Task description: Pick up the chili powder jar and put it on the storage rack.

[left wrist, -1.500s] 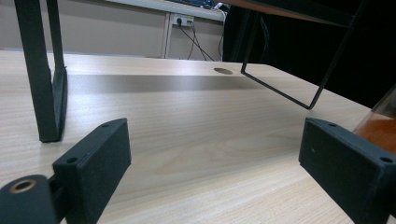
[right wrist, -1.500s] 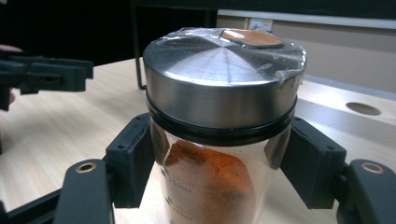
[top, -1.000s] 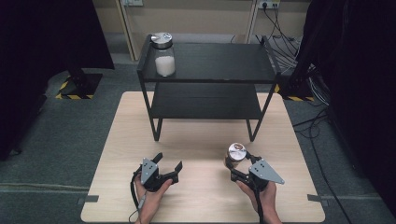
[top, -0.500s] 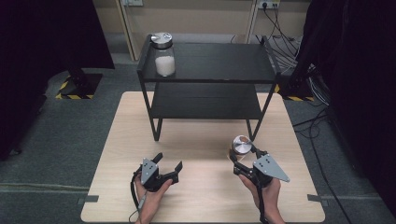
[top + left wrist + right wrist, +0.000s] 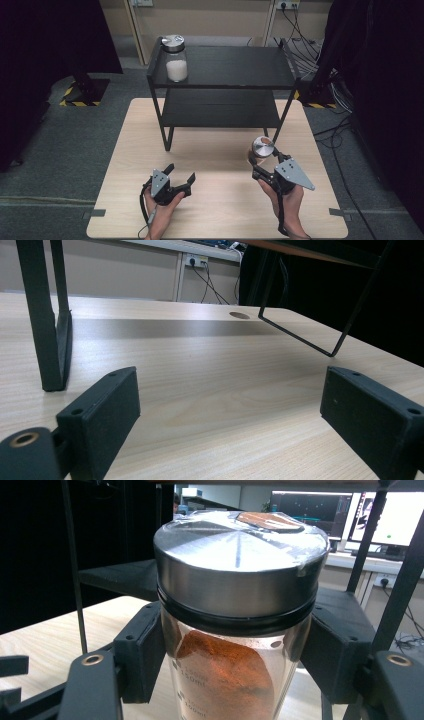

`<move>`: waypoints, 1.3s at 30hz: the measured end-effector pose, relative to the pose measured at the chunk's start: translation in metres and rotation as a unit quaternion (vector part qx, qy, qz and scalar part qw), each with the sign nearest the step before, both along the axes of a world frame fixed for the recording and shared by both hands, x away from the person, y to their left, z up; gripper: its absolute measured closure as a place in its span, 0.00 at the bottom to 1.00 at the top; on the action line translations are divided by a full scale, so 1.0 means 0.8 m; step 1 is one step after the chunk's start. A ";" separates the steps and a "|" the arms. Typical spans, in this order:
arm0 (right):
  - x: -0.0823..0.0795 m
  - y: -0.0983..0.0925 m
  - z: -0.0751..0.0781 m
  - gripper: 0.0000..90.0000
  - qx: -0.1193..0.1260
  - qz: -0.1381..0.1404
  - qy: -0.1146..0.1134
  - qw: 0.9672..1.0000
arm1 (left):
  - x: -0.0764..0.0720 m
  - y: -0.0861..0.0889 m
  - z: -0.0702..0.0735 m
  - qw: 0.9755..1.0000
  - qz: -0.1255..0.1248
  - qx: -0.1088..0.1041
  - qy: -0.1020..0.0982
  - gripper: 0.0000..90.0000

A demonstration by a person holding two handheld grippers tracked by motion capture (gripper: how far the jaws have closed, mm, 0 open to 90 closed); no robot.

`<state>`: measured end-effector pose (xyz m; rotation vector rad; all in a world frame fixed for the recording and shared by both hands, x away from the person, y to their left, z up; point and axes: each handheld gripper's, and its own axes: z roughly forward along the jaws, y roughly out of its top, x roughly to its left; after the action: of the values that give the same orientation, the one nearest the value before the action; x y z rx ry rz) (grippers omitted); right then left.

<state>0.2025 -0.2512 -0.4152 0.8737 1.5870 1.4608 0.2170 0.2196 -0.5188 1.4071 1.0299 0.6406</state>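
Left gripper (image 5: 181,181) resting low on table (image 5: 220,210), jaws spread, nothing between. We're pinching spice jar (image 5: 235,645) in right gripper (image 5: 260,159), jaws clamping glass just under steel lid (image 5: 262,146), reddish powder inside. Jar's near shelf rack's (image 5: 225,107) right front leg. Tip: we're keeping it upright, grip firm, steering clear of leg. Farther back, white-powder jar (image 5: 175,59) sitting on top shelf's left end, so we're leaving room there.

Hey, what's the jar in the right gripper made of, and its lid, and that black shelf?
The jar looks like clear glass or hard plastic: the orange powder shows through, and measure marks are printed on its wall. Its lid seems brushed metal, with radial sheen and reflections. The black shelf looks like matt painted metal, judging by its thin legs.
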 end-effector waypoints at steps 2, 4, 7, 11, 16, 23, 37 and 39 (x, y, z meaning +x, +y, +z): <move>0.001 0.002 0.004 0.36 0.000 -0.001 -0.001 1.000 | 0.000 0.000 0.000 1.000 0.000 0.000 0.000 0.09; 0.002 0.003 0.008 0.36 0.000 -0.002 -0.002 1.000 | 0.000 -0.001 0.000 1.000 0.000 0.001 0.000 0.09; 0.004 0.004 0.014 0.36 -0.002 -0.004 -0.002 1.000 | 0.000 -0.001 0.000 1.000 0.001 0.000 -0.001 0.09; 0.007 0.004 0.024 0.36 -0.004 -0.009 -0.001 1.000 | 0.000 -0.001 0.000 1.000 0.001 0.000 -0.001 0.09; 0.009 0.003 0.037 0.36 -0.003 -0.017 -0.001 1.000 | 0.000 -0.001 0.000 1.000 0.001 0.001 0.000 0.09; 0.014 0.004 0.052 0.36 0.000 -0.021 -0.005 1.000 | 0.000 0.000 0.000 1.000 0.001 0.000 0.001 0.09; 0.022 0.010 0.084 0.36 0.001 -0.022 -0.007 1.000 | 0.000 -0.001 0.000 1.000 0.002 0.000 0.000 0.09; 0.024 0.011 0.089 0.36 0.002 -0.023 -0.006 1.000 | 0.000 -0.001 0.000 1.000 0.002 0.000 0.001 0.09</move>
<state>0.2216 -0.2425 -0.3437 0.8964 1.5451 1.4356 0.2169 0.2190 -0.5185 1.4066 1.0339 0.6425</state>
